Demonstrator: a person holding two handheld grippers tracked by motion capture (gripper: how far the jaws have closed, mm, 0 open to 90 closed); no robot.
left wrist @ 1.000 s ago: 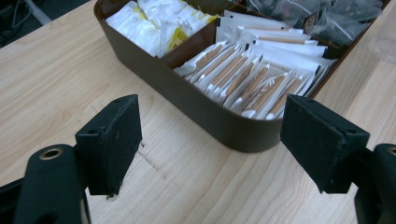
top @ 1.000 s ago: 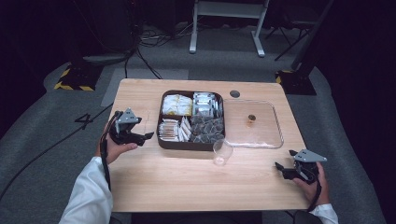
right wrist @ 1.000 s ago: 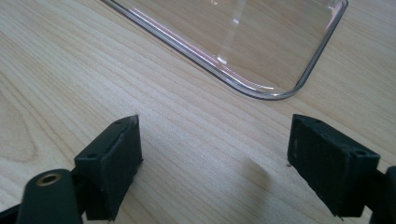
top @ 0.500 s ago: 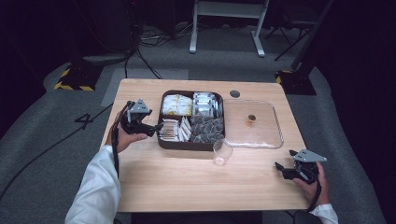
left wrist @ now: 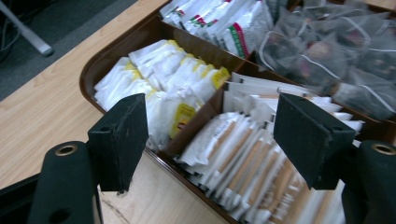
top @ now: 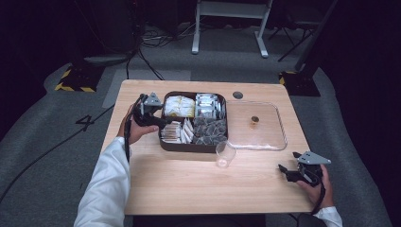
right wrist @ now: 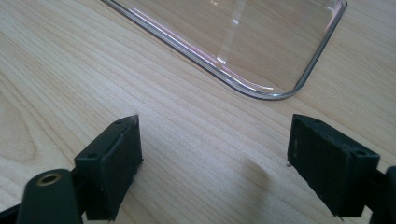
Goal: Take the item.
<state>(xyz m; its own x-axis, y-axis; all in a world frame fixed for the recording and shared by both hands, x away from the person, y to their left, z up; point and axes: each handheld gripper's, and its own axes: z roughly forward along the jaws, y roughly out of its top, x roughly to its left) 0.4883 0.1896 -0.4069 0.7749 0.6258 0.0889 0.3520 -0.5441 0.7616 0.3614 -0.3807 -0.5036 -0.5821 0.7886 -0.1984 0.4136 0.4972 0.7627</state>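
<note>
At the tray's [top: 163, 142] left edge, the left gripper [top: 158, 124] hovers over the packets [left wrist: 243, 158], jaws wide, just narrowing, gripping nothing; the right gripper [top: 289, 171] rests open near the table's [top: 198, 189] right corner; a clear lid [top: 279, 137] and a glass [top: 225, 154] lie between them.

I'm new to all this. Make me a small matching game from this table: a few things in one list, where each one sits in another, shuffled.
Things:
1. left gripper
2. right gripper
3. clear cup
4. clear lid

Places:
A. flat on the table, right of the brown tray
B. at the tray's left edge, jaws open
C. near the table's front right corner, jaws open
D. just in front of the tray

Pairs: 1-B, 2-C, 3-D, 4-A
</note>
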